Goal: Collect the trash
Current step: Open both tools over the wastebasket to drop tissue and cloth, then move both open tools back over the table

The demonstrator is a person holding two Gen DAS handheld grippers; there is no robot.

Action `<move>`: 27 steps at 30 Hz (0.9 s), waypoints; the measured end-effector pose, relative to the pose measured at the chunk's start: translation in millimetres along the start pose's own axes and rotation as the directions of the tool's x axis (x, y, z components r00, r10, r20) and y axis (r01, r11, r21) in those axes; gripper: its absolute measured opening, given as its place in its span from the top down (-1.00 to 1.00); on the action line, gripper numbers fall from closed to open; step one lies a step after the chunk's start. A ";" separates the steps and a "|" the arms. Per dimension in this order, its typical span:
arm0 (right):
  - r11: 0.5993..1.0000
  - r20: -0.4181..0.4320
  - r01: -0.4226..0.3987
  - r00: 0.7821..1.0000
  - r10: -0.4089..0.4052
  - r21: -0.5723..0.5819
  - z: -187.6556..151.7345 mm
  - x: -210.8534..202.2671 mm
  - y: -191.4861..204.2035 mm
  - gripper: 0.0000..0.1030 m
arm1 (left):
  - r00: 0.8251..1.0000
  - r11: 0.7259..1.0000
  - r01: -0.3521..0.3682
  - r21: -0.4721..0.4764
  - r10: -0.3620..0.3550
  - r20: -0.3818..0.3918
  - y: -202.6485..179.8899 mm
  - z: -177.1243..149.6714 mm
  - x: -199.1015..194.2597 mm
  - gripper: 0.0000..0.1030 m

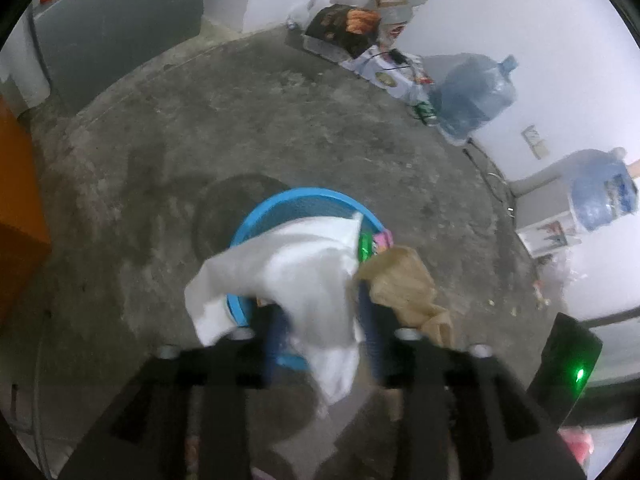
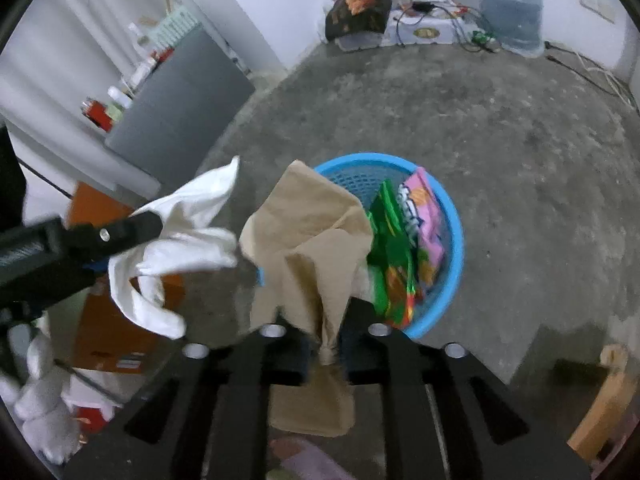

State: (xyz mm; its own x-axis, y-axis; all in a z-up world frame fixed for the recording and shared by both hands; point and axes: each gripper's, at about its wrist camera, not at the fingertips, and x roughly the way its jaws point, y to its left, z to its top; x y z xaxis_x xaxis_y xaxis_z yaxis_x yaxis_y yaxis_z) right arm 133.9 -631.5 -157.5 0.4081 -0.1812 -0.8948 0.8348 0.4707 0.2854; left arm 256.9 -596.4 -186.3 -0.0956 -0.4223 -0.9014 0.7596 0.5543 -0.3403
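A blue plastic basket (image 1: 296, 196) (image 2: 452, 240) stands on the concrete floor and holds a green snack wrapper (image 2: 390, 256) and a pink wrapper (image 2: 426, 220). My left gripper (image 1: 322, 340) is shut on a crumpled white paper (image 1: 304, 272) above the basket's near rim; the same paper (image 2: 184, 236) and left gripper show at the left of the right wrist view. My right gripper (image 2: 326, 350) is shut on a crumpled brown paper (image 2: 312, 236), held just left of the basket. That brown paper (image 1: 404, 280) hangs beside the white one.
A grey cabinet (image 2: 180, 116) with bottles on top stands at the left. Boxes, cables and a large water bottle (image 1: 472, 96) line the far wall. An orange box (image 2: 116, 320) and a white plush toy (image 2: 40, 392) lie at the lower left. A wooden piece (image 2: 604, 404) stands at the lower right.
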 end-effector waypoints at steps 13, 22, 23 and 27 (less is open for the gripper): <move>1.000 0.092 0.021 0.996 -0.020 -0.018 -22.8 -28.3 -5.6 -0.11 | 0.986 0.999 0.053 -0.004 -0.052 0.156 8.5 -9.9 -44.9 -0.15; 0.992 0.196 -0.129 0.972 0.128 -0.009 -45.2 -138.2 -1.0 -0.24 | 0.954 0.999 0.035 0.012 -0.037 0.299 16.1 -85.6 -198.3 -0.38; 0.988 0.189 -0.150 0.970 0.151 -0.015 -49.1 -146.9 3.0 -0.25 | 0.949 1.000 0.025 0.005 -0.026 0.314 22.0 -104.8 -222.0 -0.39; 0.965 0.129 -0.259 0.956 0.262 -0.043 -65.7 -173.9 21.6 -0.27 | 0.909 0.998 -0.028 -0.053 0.048 0.414 54.5 -188.3 -308.1 -0.52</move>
State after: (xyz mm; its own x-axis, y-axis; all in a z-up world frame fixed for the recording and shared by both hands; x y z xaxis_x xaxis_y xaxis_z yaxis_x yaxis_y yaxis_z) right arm 56.6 -533.1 -18.3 0.6566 -0.1610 -0.7369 0.6841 0.5386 0.4919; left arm 206.7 -301.0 22.5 0.2155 -0.6544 -0.7248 0.7271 0.6030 -0.3283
